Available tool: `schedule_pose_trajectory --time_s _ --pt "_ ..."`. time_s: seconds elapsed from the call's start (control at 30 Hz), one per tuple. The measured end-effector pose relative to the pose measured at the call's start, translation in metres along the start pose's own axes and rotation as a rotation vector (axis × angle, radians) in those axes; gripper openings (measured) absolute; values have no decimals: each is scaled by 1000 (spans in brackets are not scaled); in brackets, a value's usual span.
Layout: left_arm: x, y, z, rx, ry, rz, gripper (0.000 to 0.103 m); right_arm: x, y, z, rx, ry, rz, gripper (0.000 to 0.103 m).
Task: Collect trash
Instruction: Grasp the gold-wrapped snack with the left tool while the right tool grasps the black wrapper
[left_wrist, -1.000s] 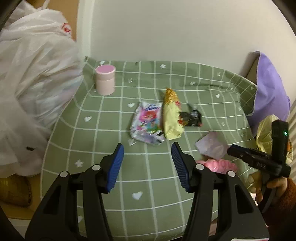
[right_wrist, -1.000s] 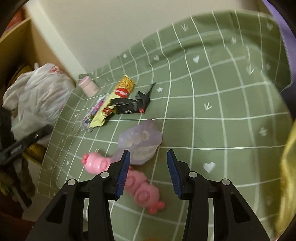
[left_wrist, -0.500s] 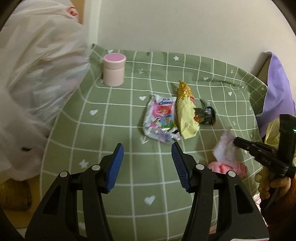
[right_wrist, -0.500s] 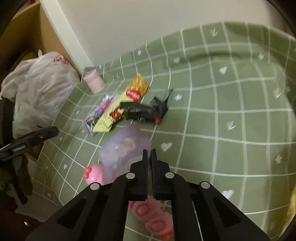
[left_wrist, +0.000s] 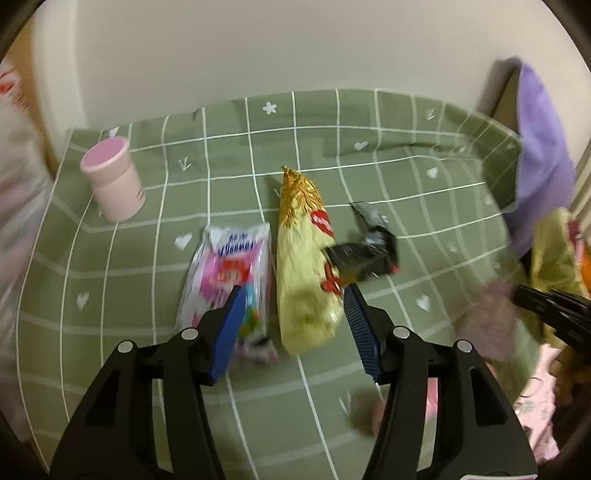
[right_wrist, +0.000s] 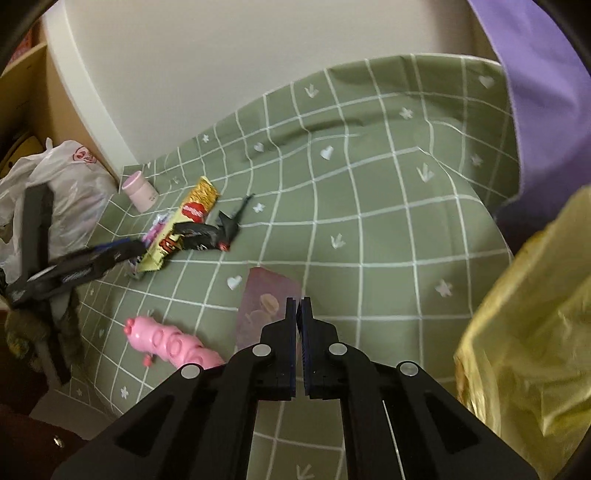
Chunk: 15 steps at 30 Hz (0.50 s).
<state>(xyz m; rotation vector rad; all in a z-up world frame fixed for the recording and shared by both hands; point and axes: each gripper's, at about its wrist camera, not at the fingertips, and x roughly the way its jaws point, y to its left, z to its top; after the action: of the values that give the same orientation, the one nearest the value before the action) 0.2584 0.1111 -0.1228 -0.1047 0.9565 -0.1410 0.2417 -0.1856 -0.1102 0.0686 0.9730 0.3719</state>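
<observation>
right gripper (right_wrist: 299, 301) jaws pressed together on a translucent purple wrapper (right_wrist: 266, 302), lifted above the green checked cloth (right_wrist: 369, 206) near its front edge. left gripper (left_wrist: 293, 317) jaws apart, nothing clamped, over the yellow snack bag (left_wrist: 303, 266) at mid-cloth. pink-and-white packet (left_wrist: 229, 266) just beside the bag, black wrapper (left_wrist: 365, 251) touching its other side. pink cup (left_wrist: 112, 184) upright at the back left corner. pink toy (right_wrist: 166, 341) near the front edge.
</observation>
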Motion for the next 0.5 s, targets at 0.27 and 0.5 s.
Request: schedule_pose_trajectory --time_s 0.27,0.5 --pt "12 -6 -3 -43 70 -51 32 -4 -3 -8 -18 12 -6 5" --pt "-29 -6 -50 -103 93 -110 33 5 -1 1 -52 -1 9 5"
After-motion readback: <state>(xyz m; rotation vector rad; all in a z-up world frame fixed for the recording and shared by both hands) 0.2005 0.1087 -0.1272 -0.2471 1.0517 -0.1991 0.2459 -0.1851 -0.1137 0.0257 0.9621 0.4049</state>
